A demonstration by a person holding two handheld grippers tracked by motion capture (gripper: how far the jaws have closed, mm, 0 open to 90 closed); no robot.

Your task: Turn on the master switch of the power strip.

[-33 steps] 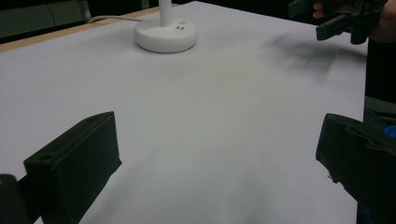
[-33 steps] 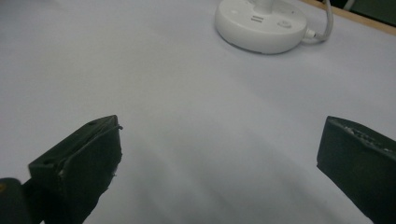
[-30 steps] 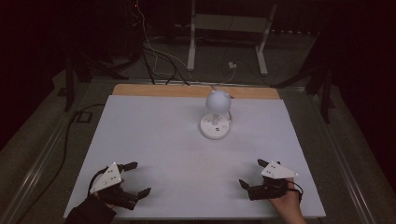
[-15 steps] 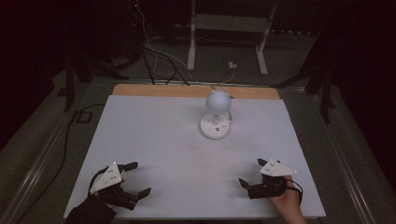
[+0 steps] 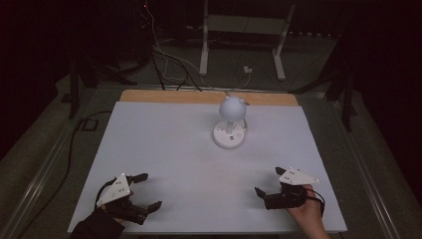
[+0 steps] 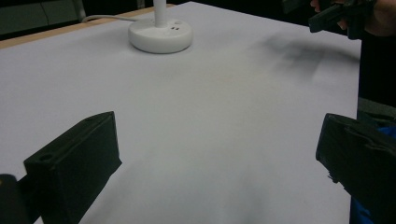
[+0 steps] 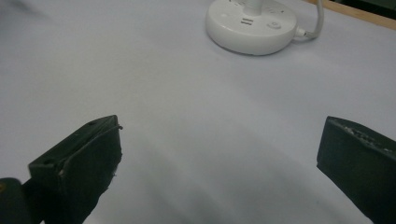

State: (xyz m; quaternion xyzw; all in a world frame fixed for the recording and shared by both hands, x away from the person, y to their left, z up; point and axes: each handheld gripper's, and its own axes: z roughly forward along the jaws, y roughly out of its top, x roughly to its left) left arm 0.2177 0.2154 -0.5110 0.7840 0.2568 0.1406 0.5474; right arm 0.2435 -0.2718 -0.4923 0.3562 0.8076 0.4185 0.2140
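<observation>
The white desk lamp (image 5: 230,124) is standing upright on its round base toward the far side of the white table (image 5: 164,139), slightly right of centre, its globe head tilting over the base. A white cable (image 7: 317,21) is leaving the base. You are holding your left gripper (image 5: 149,191) at the near left corner, jaws spread wide apart, gripping nothing. You are holding your right gripper (image 5: 266,181) at the near right, jaws likewise wide apart and empty. Both are sitting well apart from the lamp.
</observation>
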